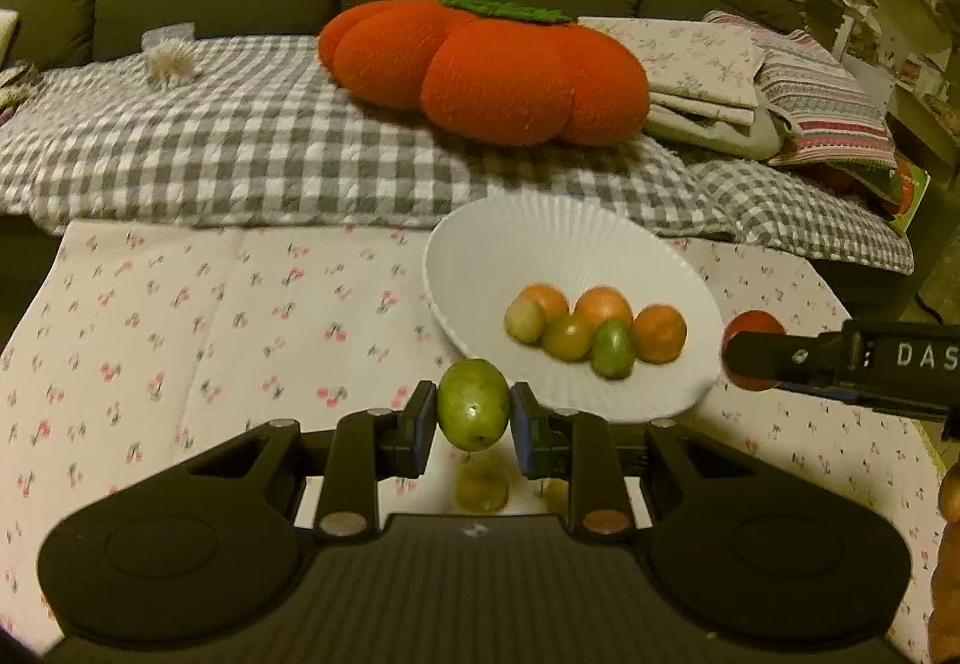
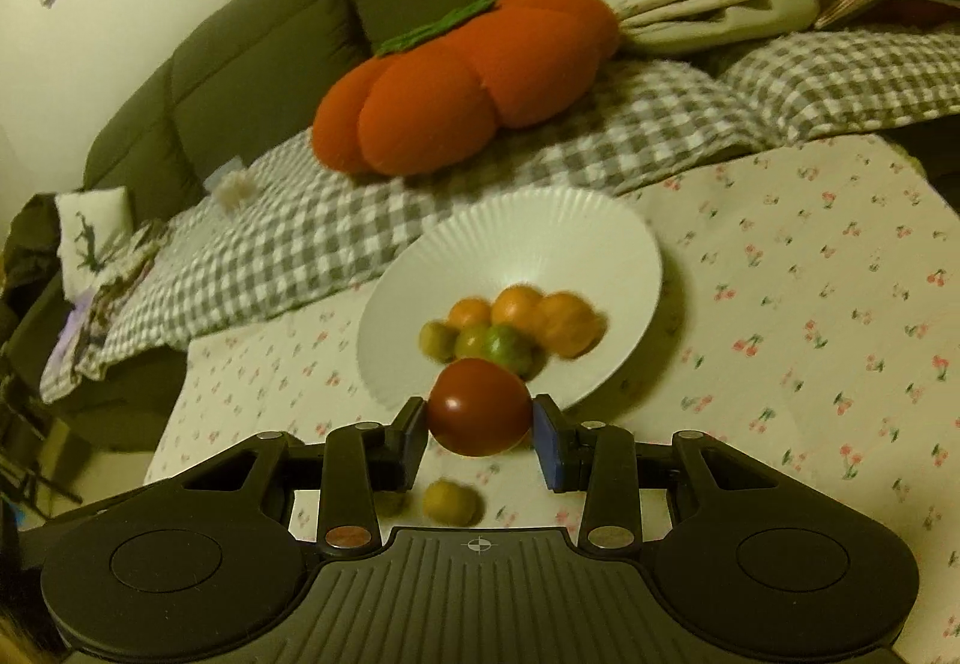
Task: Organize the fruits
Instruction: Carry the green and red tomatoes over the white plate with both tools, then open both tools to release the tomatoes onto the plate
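Cherry-print tablecloth (image 1: 240, 304) under white bowl (image 1: 540, 232). Your left gripper (image 1: 473, 418) pinches a green fruit (image 1: 473, 410); your right gripper (image 2: 480, 418) pinches a red fruit (image 2: 479, 406). Both converging risks collision or rolling the piled fruits (image 1: 594, 331) out.

The far half of the white bowl (image 1: 576, 238) lies bare, with six fruits (image 1: 594, 331) clustered in its near half. Left of the bowl the cherry-print cloth (image 1: 198, 316) is open. Small yellowish fruits (image 2: 451, 502) lie just below the grippers, perhaps two. The orange cushion (image 1: 486, 69) sits behind, well apart from the bowl.
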### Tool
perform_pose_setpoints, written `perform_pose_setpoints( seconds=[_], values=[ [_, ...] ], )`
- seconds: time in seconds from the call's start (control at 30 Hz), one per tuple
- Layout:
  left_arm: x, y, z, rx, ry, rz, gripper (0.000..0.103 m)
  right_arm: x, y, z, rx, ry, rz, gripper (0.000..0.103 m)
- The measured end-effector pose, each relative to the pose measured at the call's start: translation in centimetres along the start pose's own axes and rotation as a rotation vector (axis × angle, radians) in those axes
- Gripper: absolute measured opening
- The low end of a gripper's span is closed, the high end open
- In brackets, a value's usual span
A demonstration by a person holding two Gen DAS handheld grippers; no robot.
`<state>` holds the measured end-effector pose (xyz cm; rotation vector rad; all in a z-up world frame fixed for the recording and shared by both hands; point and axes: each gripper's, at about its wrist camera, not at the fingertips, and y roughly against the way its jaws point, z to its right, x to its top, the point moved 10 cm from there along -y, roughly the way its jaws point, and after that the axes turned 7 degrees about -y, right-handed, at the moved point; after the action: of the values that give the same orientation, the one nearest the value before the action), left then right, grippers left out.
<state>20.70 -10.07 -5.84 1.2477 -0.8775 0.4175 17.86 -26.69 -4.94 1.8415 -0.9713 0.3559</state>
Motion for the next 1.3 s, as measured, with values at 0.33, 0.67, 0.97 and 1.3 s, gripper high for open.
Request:
perform_pose_setpoints(
  seconds=[0.33,0.67,0.97,1.3],
  values=[
    [2.8,-3.3,0.9,-0.022,-0.072,0.062,0.024,3.9,-1.5,3.4,-0.071,-0.012,0.074,0.036],
    [5.5,-7.3,1.1,-0.069,-0.051,0.051,0.024,5.2,-5.2,4.5,-0.057,-0.009,0.049,0.036],
    [5.5,-11.1,1.2,-0.135,-0.006,0.012,0.025,6.9,-9.0,4.0,-0.053,0.011,0.012,0.036],
    [6.2,-13.4,2.9,-0.228,0.034,0.030,0.023,6.7,-12.4,3.0,-0.046,0.046,-0.028,0.036]
  ],
)
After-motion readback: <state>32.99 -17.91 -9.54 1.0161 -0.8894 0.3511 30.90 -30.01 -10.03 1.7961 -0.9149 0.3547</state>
